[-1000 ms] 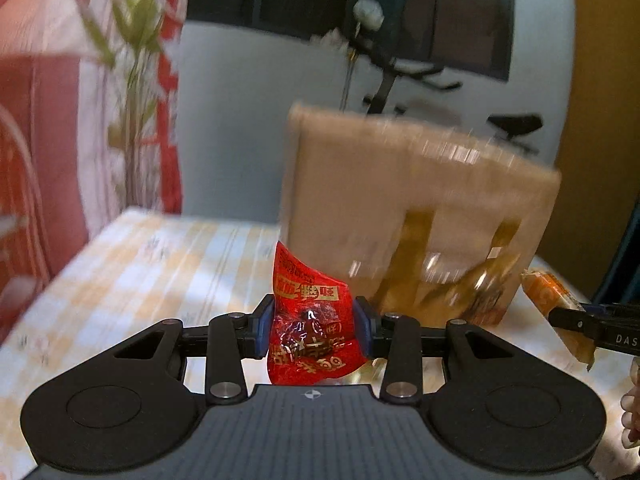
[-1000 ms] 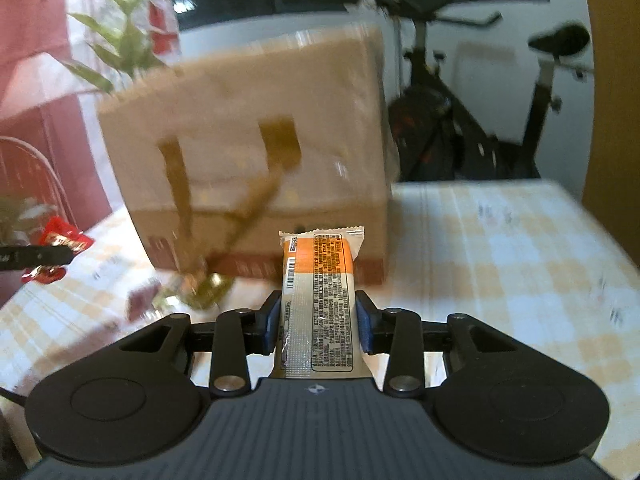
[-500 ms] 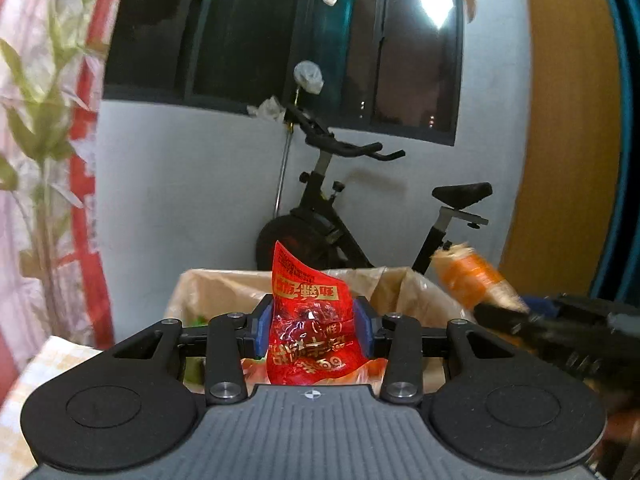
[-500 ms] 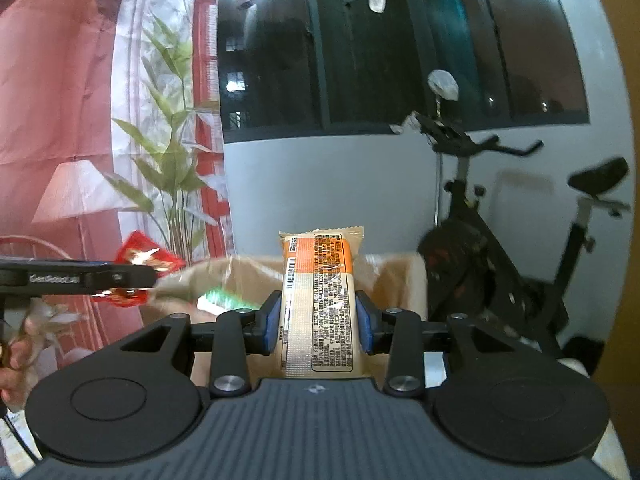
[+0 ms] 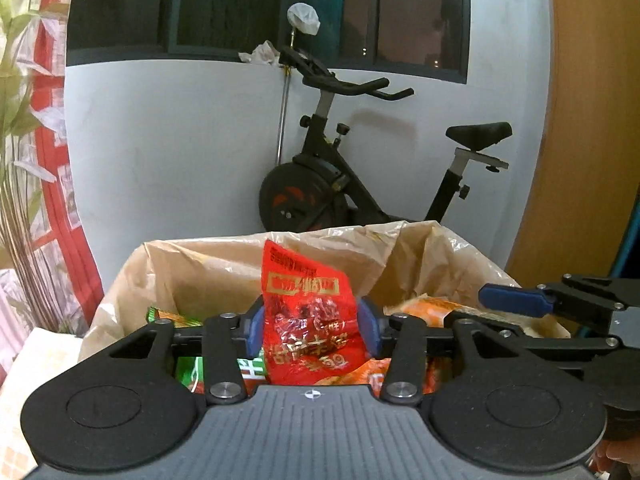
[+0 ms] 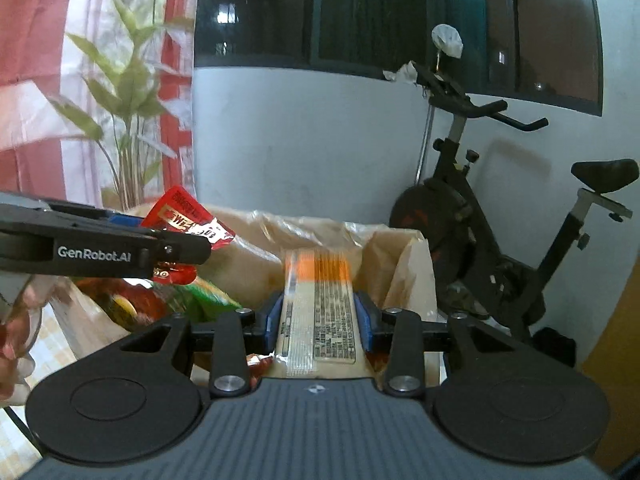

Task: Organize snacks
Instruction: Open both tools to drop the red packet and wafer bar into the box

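Observation:
A brown bag (image 5: 200,264) lined with plastic stands open just below both grippers, with several snack packs inside, among them a green one (image 5: 168,316). My left gripper (image 5: 312,324) hovers over the opening. Its jaws are opening around a puffy red snack packet (image 5: 308,312), which stands upright with both pads still touching its sides. My right gripper (image 6: 318,320) is shut on an orange-and-beige snack bar (image 6: 320,312), whose top is blurred, above the bag (image 6: 412,272). The left gripper (image 6: 192,240) with the red packet (image 6: 184,216) shows at the left in the right wrist view, and the right gripper's fingers (image 5: 512,300) at the right in the left wrist view.
An exercise bike (image 5: 340,184) stands against the grey wall behind the bag. A tall plant (image 6: 124,100) and a red curtain are to the left, and a wooden panel (image 5: 592,160) to the right. A checked tablecloth (image 6: 44,340) lies under the bag. A person's hand (image 6: 16,344) holds the left gripper.
Both grippers rose from in front of the bag to above its open top, carrying their snacks. The left jaws now stand wider around the red packet. The bar's top has turned blurry.

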The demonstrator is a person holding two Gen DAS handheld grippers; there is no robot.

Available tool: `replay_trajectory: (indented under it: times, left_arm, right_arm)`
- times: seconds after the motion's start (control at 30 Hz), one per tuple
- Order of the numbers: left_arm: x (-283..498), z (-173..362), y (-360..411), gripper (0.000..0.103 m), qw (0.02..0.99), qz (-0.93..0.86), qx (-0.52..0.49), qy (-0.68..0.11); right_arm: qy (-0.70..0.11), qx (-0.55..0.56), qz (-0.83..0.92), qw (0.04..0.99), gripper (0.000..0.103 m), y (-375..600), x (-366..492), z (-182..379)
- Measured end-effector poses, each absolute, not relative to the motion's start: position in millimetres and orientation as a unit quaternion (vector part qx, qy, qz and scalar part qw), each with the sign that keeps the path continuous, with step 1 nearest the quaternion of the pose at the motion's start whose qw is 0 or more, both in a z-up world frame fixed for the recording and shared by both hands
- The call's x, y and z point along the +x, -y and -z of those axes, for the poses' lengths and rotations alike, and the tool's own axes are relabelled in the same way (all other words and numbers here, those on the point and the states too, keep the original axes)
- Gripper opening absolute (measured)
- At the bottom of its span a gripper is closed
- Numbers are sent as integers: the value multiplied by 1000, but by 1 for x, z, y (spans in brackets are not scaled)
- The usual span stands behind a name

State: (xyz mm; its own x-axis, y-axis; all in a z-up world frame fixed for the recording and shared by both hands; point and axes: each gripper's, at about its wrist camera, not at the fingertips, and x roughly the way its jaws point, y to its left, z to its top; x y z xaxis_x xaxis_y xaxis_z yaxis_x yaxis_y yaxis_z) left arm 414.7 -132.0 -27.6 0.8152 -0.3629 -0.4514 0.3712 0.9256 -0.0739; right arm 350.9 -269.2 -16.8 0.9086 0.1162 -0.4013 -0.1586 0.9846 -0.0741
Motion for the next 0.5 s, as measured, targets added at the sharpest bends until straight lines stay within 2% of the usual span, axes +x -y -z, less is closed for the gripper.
replay_trajectory:
  times: [0.03, 0.13, 0.5]
  left_arm:
    - [415, 28, 130, 61, 953, 191, 8, -235]
    - [406, 26, 119, 62, 956, 179, 4, -234]
    - [356, 17, 74, 65, 954, 186, -1, -233]
  right_arm:
    - [-195, -53, -71, 977, 40, 270, 346, 17]
    - [-185, -51, -73, 979, 50, 272, 337, 15]
    - [-172, -3, -45, 984, 53, 276, 303, 17]
